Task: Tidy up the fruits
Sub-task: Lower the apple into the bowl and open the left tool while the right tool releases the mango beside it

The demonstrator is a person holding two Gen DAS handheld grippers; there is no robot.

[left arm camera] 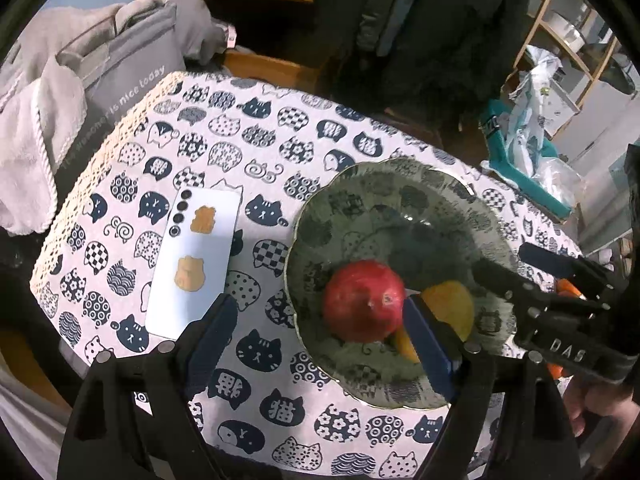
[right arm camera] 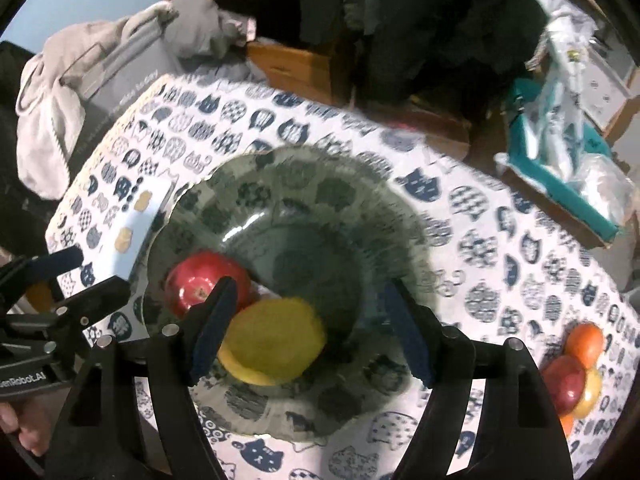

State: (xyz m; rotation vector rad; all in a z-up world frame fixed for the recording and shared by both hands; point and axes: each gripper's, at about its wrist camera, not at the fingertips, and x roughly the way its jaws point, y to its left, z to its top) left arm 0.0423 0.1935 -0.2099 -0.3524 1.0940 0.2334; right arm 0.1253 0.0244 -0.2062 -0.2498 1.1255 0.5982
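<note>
Left wrist view, left to right. A grey bag (left arm camera: 120,64) with a pale towel (left arm camera: 28,152) draped over it stands off the far left edge of the tabletop (left arm camera: 280,152), which carries a cat-print cloth. A white phone (left arm camera: 196,260) lies flat on the cloth, left of the plate (left arm camera: 360,200).

The left gripper (left arm camera: 316,328) stands wide, with nothing pressed between its pads. Its left finger is over the cloth just below the phone; its right finger is over the plate. The red apple (left arm camera: 362,300) lies in the near half of the plate, between the two fingers and close against the right one. The yellow fruit (left arm camera: 450,306) lies beside the apple on its right and is partly hidden behind that right finger.

The right gripper (left arm camera: 508,268) enters from the right edge, over the right side of the plate.

Right wrist view, left to right; the picture is blurred. The left gripper (right arm camera: 86,268) shows at the left edge. The plate (right arm camera: 320,200) fills the centre. The apple (right arm camera: 200,280) sits at its near left, behind the right gripper's left finger. The yellow fruit (right arm camera: 276,340) touches the apple and lies just inside that left finger.

The right gripper (right arm camera: 310,328) stands moderately wide; its pads do not press on the fruit, and the right finger is well clear of it. At the right edge, a small cluster of fruits (right arm camera: 576,372), red, orange and yellow, lies on the cloth, well apart from the plate.
</note>
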